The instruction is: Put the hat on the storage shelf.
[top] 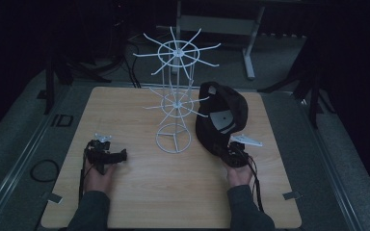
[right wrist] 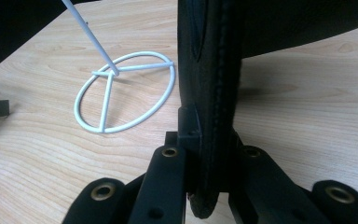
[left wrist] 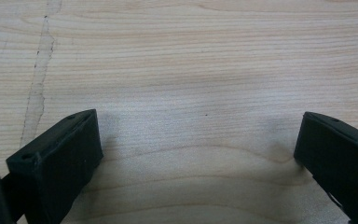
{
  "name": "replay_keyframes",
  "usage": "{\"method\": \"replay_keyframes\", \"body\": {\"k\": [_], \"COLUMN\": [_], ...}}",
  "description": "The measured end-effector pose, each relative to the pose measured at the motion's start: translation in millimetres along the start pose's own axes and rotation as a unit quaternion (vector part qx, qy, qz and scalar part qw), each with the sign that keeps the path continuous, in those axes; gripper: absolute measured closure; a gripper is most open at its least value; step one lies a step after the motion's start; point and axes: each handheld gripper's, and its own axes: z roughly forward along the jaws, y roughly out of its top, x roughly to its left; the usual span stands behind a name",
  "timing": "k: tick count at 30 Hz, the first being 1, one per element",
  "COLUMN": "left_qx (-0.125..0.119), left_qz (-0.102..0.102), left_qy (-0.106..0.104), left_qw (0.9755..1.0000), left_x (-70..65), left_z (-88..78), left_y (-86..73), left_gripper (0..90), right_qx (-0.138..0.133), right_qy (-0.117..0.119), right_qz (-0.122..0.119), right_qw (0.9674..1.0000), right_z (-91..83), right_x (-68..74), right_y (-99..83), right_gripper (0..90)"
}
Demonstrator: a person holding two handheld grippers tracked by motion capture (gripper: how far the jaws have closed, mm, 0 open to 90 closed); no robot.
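right tongs [right wrist: 209, 186] pinch what looks like a black cap's brim [top: 221, 115]; left tongs [left wrist: 196, 154] gape wide over table [left wrist: 191, 56].

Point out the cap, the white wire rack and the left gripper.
cap [top: 224, 108]: high view, on the dark crown beside the grey underside.
white wire rack [top: 173, 140]: high view, on the round base ring.
left gripper [top: 123, 155]: high view, at the tips, above bare wood.

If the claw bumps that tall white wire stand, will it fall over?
Probably it would wobble or tip. The white wire stand is tall and thin, on one small ring base, so a high bump could topple it. It looks light, so it might slide on the smooth wooden table instead.
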Motion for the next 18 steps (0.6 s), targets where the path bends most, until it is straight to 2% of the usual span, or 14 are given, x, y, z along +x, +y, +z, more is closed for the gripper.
{"method": "replay_keyframes", "body": {"k": [18], "left_qx": [0.0], "left_qz": [0.0], "left_qy": [0.0], "left_qw": [1.0], "left_x": [0.0], "left_z": [0.0], "left_y": [0.0], "left_gripper": [0.8], "right_qx": [-0.007], "right_qy": [-0.013], "right_qz": [-0.017], "right_qw": [0.9997], "right_z": [-6.4], "right_x": [0.5], "right_y": [4.7], "right_gripper": [86.5]}}
